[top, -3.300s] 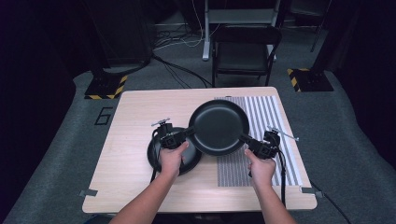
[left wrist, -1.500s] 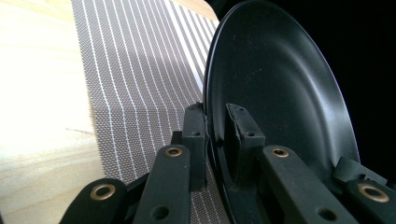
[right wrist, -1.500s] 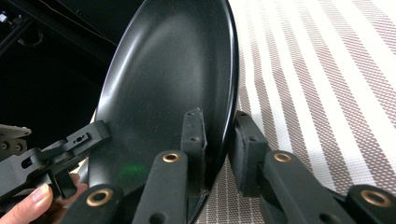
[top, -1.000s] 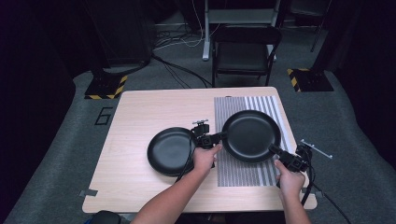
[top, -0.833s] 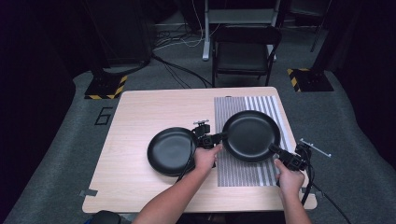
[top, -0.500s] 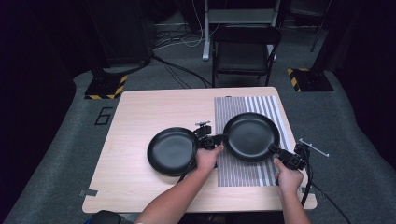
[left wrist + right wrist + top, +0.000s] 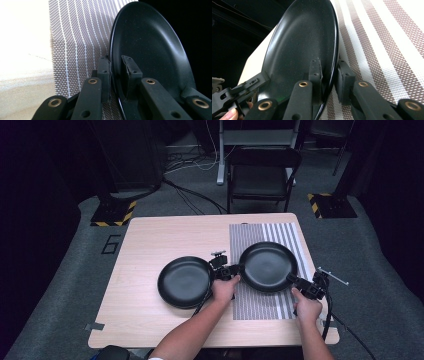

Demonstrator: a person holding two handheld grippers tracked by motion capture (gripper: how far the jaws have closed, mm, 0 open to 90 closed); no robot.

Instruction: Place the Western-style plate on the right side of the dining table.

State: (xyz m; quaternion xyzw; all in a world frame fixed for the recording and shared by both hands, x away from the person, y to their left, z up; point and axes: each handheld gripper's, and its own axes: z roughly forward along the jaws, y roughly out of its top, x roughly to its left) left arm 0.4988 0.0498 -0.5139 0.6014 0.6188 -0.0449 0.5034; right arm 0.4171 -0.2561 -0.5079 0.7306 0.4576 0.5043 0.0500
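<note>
The big risk here is a slip: the black plate (image 7: 267, 266) is held only by its thin rim, with the left tongs (image 7: 235, 269) clamped on its left edge and the right tongs (image 7: 294, 279) clamped on its near-right edge, each with one pad inside the dish and one beneath. If one hand lets go sooner than the other, or the two hands pull unevenly, the smooth rim could slide out of the pads (image 7: 128, 72) and the plate drop or tilt onto the striped mat (image 7: 250, 240). The other danger sits close by: a second black plate (image 7: 185, 281) lies on the bare wood of the bench (image 7: 150, 235) just left of the left hand (image 7: 224, 289), and a sideways drift could knock the two rims together. The held plate is round, shallow and matte black with a gently raised rim, and faint specks show on its surface in the right gripper view (image 7: 302, 45). It sits over the right half of the bench above the mat; whether it already rests on the mat or hangs just clear of it is hard to judge from these angles.
</note>
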